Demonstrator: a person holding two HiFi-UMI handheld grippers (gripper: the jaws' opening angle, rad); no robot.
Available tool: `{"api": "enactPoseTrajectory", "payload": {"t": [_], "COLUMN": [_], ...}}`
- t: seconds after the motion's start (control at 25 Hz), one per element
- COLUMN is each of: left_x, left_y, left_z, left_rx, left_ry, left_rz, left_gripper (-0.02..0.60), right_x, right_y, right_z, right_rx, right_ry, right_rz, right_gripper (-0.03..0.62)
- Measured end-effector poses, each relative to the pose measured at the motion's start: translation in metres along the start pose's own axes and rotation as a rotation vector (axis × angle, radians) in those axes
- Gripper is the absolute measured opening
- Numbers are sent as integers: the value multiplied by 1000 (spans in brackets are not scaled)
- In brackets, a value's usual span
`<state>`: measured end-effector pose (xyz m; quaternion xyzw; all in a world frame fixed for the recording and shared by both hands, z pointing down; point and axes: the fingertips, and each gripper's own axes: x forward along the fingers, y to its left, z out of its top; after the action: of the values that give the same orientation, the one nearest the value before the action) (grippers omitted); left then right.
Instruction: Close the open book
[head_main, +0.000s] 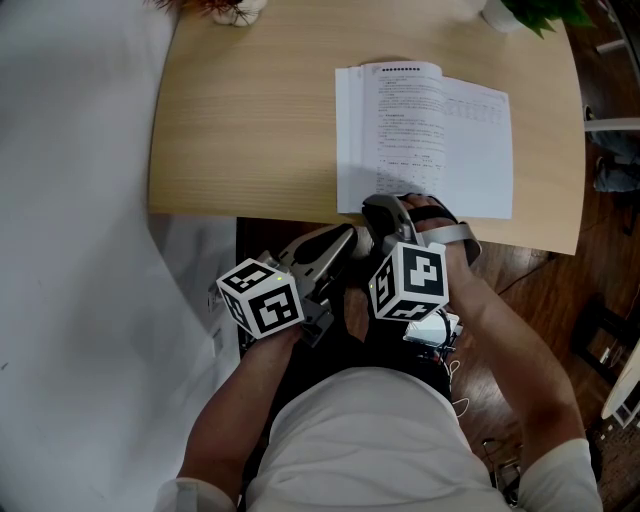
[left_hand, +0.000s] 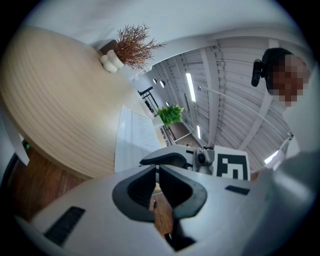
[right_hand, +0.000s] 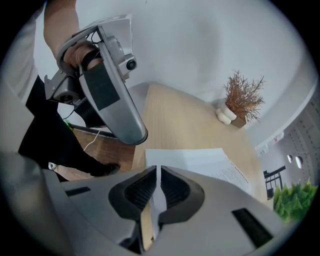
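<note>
Book (head_main: 425, 135) open, closing not yet begun
One book lies flat near the front edge of the table (head_main: 250, 120), and the whole fold-over is left to do. Two tools: the left tool (left_hand: 156, 170) is off the table with jaws together and empty. The right tool (right_hand: 158, 172) is at the book's near edge with jaws together, seemingly clamping nothing.

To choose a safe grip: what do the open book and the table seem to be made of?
The book looks like thin matte white paper: printed sheets, with stacked page edges showing at its left. The table looks like light wood or wood-look laminate, smooth and matte, with fine straight grain lines; which of the two, I cannot tell.
</note>
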<state>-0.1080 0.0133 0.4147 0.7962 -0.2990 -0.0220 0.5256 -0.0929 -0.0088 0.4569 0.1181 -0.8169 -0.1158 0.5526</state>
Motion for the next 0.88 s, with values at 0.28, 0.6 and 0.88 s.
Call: {"api": "enactPoseTrajectory", "payload": {"t": [0.28, 0.6, 0.88], "left_x": [-1, -2, -3], "left_y": [2, 3, 5], "left_z": [0, 2, 3], "left_rx": [-6, -9, -11], "left_ry": [2, -1, -3], "left_rz": [2, 4, 2], "left_gripper": [-2, -2, -2], "right_x": [-1, 2, 2], "right_y": [8, 9, 7], "right_z": [2, -1, 1], "right_rx": [-29, -32, -16], "right_ry": [1, 17, 13], "right_rz": [32, 42, 35], "right_gripper": [12, 49, 49]}}
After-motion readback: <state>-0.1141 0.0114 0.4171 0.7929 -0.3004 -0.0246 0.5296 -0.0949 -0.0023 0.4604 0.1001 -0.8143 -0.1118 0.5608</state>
